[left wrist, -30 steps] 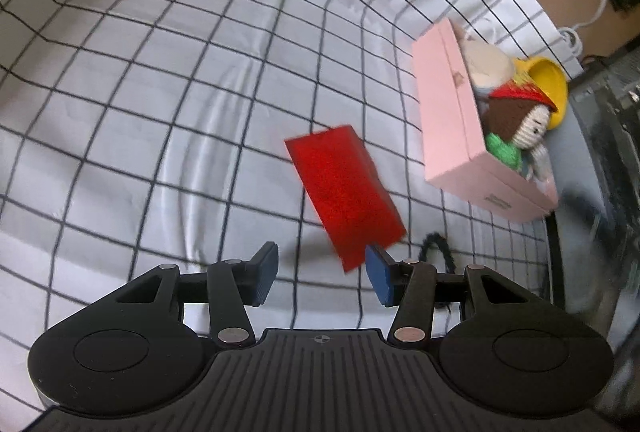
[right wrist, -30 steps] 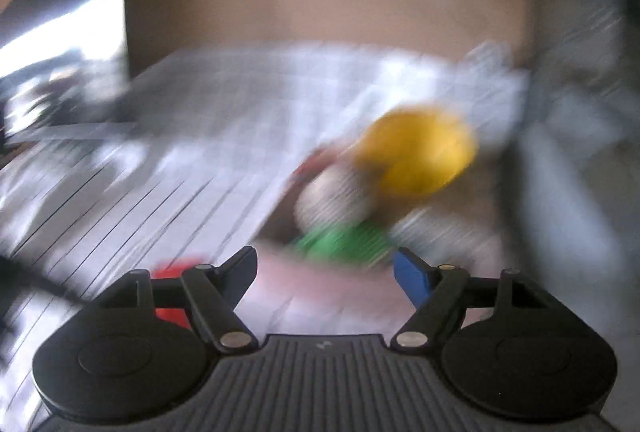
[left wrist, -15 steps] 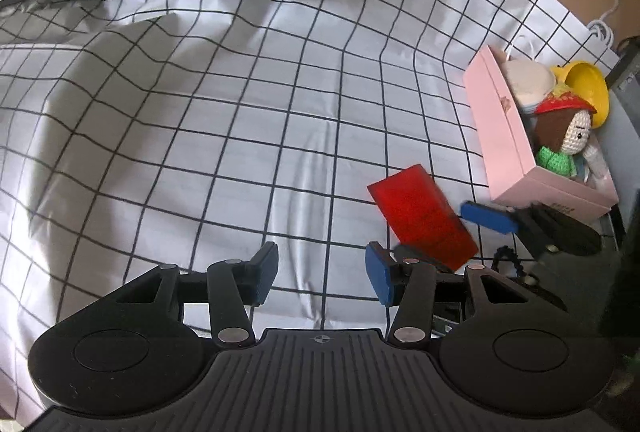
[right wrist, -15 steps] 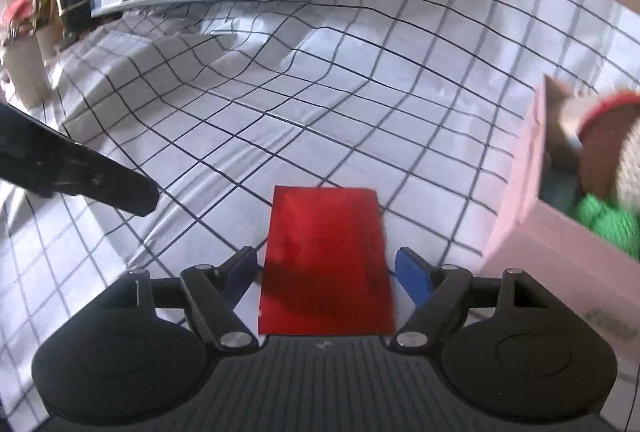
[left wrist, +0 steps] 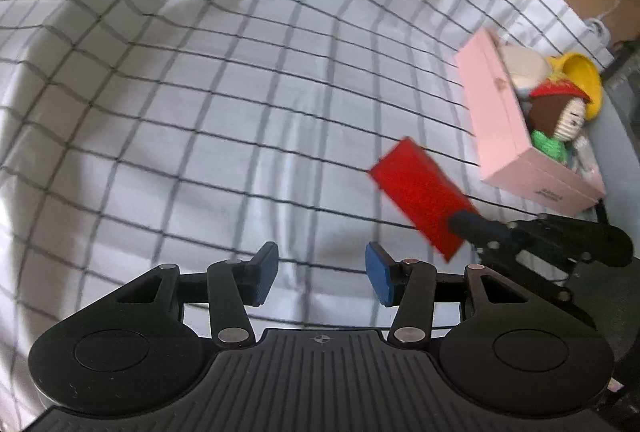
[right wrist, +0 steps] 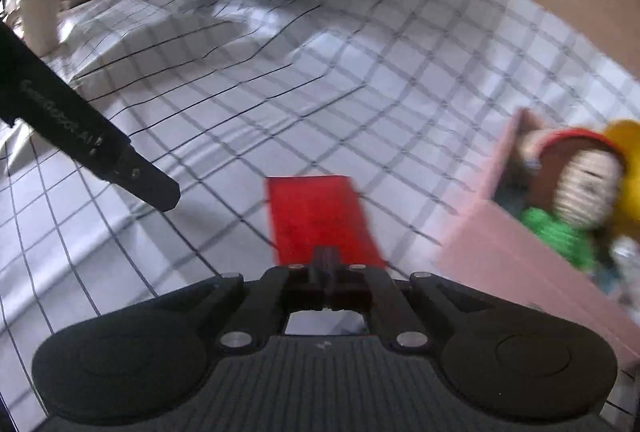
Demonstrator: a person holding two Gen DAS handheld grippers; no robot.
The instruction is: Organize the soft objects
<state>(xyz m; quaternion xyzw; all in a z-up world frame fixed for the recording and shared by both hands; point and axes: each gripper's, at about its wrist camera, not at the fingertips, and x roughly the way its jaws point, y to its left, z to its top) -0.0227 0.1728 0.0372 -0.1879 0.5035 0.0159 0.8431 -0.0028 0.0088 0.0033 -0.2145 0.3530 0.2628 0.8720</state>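
One thin edge of the red pouch [right wrist: 320, 220] is all the right gripper [right wrist: 327, 264] seems to pinch, at six o'clock; blur hides how deep, so it may slip. The left gripper [left wrist: 322, 272] gapes empty. Pink box [left wrist: 504, 119] at two o'clock on rumpled checked sheet [left wrist: 200, 111].

Checked sheet [left wrist: 200, 119] bearing pink box [left wrist: 496, 111], probably red cloth [left wrist: 420, 191].

- The near edge of the red pad [right wrist: 320, 220] is hidden behind the right gripper [right wrist: 326, 264].
- The crocheted doll [right wrist: 576, 183] in the pink box [right wrist: 504, 260] is smeared by blur.
- The yellow toy [right wrist: 628, 167] is cut off at the frame edge.
- Print on the pink box is too small to read.
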